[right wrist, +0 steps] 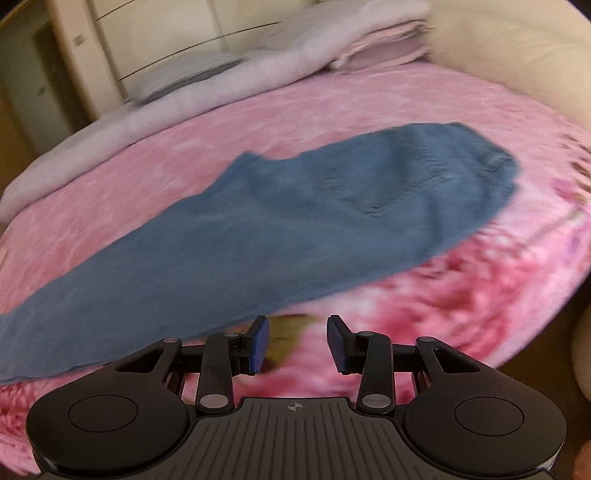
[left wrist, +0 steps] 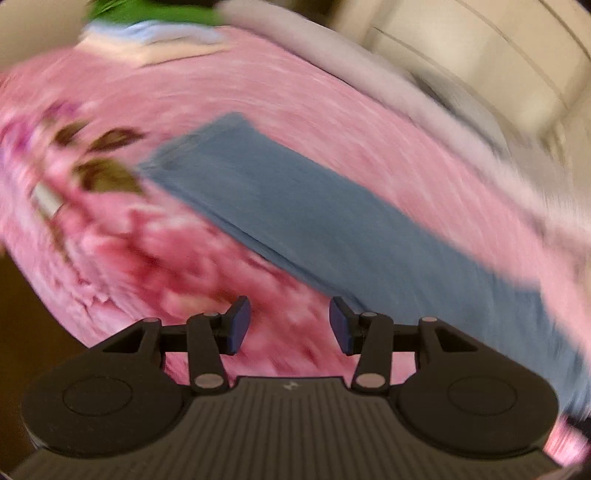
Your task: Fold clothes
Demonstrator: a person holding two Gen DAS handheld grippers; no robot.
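Jeans (right wrist: 295,221) lie flat on pink bedspread (right wrist: 406,110), 12 o'clock of both empty, released hand-held grippers: left (left wrist: 290,325), right (right wrist: 297,343). Denim looks heavy, limp; I'd pinch the waistband.

Pink flowered blanket (right wrist: 369,96) spread over the bed, pale quilt (right wrist: 207,88) bunched along its far edge, cream wardrobe (right wrist: 110,40) behind

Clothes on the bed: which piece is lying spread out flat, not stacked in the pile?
The blue jeans, laid lengthwise across the pink floral blanket, back pocket up. The green, blue and cream pieces sit stacked at the blanket's far edge.
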